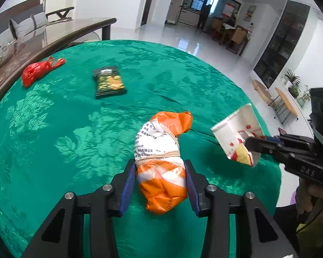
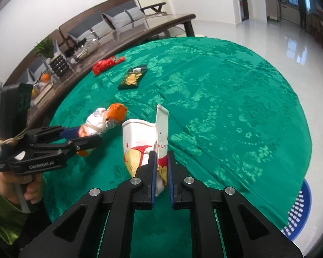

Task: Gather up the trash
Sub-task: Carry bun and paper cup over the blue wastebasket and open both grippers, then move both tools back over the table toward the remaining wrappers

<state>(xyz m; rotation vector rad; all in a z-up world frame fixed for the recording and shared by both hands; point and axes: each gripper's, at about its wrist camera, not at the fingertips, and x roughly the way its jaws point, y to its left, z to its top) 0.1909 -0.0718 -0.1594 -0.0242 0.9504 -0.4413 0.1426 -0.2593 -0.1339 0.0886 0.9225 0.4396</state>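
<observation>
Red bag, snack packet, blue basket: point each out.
Red bag [image 1: 39, 71], left wrist view, on its crumpled body.
Snack packet [image 1: 109, 81], left wrist view, middle of its face.
Blue basket [image 2: 299, 210], right wrist view, on its slotted wall.

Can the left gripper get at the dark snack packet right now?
Probably not yet: the left gripper is shut on the orange and white bundle. The dark snack packet lies unobstructed farther across the green tablecloth.

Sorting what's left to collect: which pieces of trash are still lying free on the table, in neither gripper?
The red plastic bag and the dark snack packet; the orange-white bundle and the white carton are both gripped.
</observation>
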